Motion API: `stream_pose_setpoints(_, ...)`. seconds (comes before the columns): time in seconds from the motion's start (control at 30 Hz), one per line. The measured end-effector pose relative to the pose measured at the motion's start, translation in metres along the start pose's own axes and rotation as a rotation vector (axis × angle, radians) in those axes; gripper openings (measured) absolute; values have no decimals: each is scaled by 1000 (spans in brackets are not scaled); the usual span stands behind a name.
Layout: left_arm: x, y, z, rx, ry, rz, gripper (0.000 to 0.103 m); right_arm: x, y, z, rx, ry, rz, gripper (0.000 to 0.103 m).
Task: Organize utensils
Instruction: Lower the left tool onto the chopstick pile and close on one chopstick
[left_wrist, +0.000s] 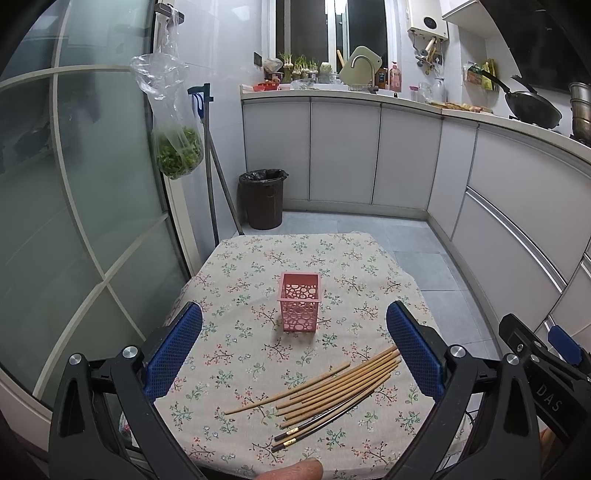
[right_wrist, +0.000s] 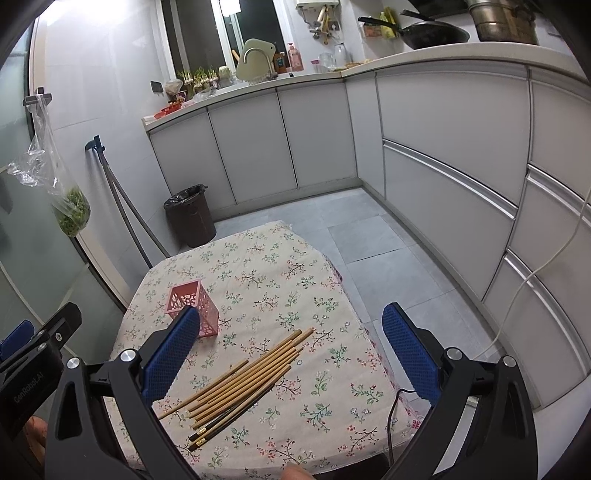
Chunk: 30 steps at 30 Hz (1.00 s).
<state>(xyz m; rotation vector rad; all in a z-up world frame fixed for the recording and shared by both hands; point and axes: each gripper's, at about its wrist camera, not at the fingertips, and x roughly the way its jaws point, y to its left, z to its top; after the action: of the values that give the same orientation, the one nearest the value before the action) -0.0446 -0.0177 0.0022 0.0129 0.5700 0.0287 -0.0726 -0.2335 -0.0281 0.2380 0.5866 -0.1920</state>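
A pink perforated holder stands upright and empty in the middle of the floral tablecloth. Nearer to me lies a bunch of several bamboo chopsticks with two dark chopsticks along its near side. My left gripper hovers above the table's near edge, open and empty, the holder framed between its blue pads. My right gripper is also open and empty, held over the chopsticks, and shows at the right edge of the left wrist view.
A dark bin stands on the tiled floor beyond the table. White kitchen cabinets run along the back and right. A glass door with a hanging bag of greens is on the left. A fingertip shows at the bottom.
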Motion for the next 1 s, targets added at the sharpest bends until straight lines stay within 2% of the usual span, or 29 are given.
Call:
stream_pose_setpoints(0.1, 6, 0, 0, 1, 19, 1, 96, 4, -3, 0, 11, 11, -3, 96)
stream_pose_setpoints(0.17, 21, -2, 1, 30, 77, -19, 96, 9, -9, 1, 47, 43, 7, 96)
stream_pose_setpoints(0.23, 48, -10, 2, 105, 197, -82, 96, 17, -19, 1, 104, 67, 39, 96)
stream_pose_setpoints(0.3, 87, -26, -1, 194, 386, -204, 96, 31, -37, -1, 196, 102, 102, 96)
stream_pose_setpoints(0.37, 119, -43, -5, 257, 517, -298, 96, 49, -58, -6, 315, 157, 173, 96)
stream_pose_setpoints(0.47, 156, -73, -9, 332, 614, -361, 96, 85, -84, -23, 462, 259, 242, 96)
stream_pose_setpoints(0.57, 199, -104, -15, 395, 707, -386, 96, 113, -103, -41, 602, 366, 287, 96)
stream_pose_setpoints(0.67, 241, -128, -31, 445, 777, -361, 94, 130, -105, -47, 546, 402, 158, 96)
stream_pose_setpoints(0.7, 255, -134, -36, 465, 788, -356, 92, 134, -106, -48, 534, 410, 117, 96)
stream_pose_setpoints(0.73, 263, -138, -39, 470, 794, -359, 86, 137, -107, -49, 539, 417, 113, 96)
stream_pose_setpoints(0.83, 301, -146, -53, 483, 854, -342, 79, 154, -111, -53, 555, 454, 123, 96)
stream_pose_setpoints(0.93, 328, -148, -64, 528, 906, -307, 66, 170, -111, -60, 556, 498, 110, 96)
stream_pose_setpoints(1.0, 336, -146, -69, 547, 947, -314, 63, 181, -111, -64, 568, 545, 133, 96)
